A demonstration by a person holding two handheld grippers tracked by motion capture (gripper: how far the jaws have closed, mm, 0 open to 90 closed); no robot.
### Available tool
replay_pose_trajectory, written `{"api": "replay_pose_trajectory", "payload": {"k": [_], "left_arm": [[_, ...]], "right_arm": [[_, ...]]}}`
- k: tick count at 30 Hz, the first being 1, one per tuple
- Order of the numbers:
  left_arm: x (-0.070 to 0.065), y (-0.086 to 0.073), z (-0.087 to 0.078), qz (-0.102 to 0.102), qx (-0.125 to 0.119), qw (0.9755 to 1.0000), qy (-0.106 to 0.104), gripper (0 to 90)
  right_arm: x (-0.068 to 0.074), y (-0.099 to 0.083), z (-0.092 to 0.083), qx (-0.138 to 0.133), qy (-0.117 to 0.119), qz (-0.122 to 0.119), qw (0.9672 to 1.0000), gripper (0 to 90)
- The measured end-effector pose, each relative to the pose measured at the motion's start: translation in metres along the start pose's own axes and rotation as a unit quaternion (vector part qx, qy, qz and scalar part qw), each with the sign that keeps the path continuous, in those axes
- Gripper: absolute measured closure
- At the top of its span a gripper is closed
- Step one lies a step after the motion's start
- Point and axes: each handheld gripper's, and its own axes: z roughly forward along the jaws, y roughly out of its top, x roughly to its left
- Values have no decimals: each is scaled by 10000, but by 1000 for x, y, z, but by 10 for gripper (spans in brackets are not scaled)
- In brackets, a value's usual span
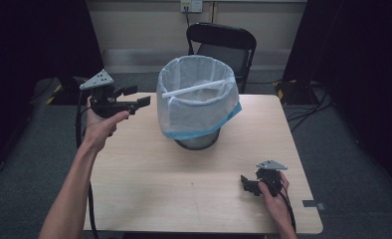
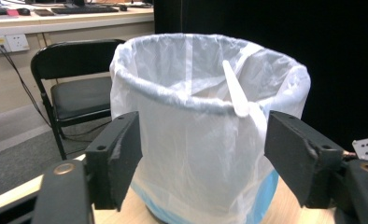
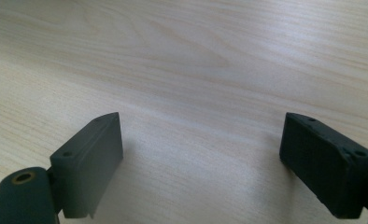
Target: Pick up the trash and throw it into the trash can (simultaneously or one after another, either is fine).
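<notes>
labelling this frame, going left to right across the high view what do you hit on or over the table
left gripper → bin lined with a white bag → right gripper, with the wooden table under all three.

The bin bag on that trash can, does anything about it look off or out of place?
Yes. The white bag is fitted unevenly: its blue hem hangs lower on one side. A white strip lies across the bin's open mouth instead of along the rim.
</notes>
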Motion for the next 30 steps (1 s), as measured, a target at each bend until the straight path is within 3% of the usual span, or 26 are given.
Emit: {"api": "replay_pose_trajectory", "payload": {"k": [11, 17, 24, 27, 30], "left_arm": [[-1, -26, -9, -24, 141, 9998, 120, 175], [-1, -42, -12, -67, 202, 9997, 118, 157], [-1, -63, -12, -156, 456, 9987, 152, 157], [-1, -71, -12, -192, 546, 9983, 70, 158], [-3, -79, -14, -201, 548, 9982, 154, 158]], "right_arm": [[0, 0, 0, 0, 1, 1, 10000, 125], [0, 0, 0, 4, 7, -1, 10000, 125], [0, 0, 0, -1, 0, 1, 10000, 125], [0, 0, 0, 5, 7, 0, 10000, 125], [0, 0, 0, 4, 7, -2, 10000, 125]]}}
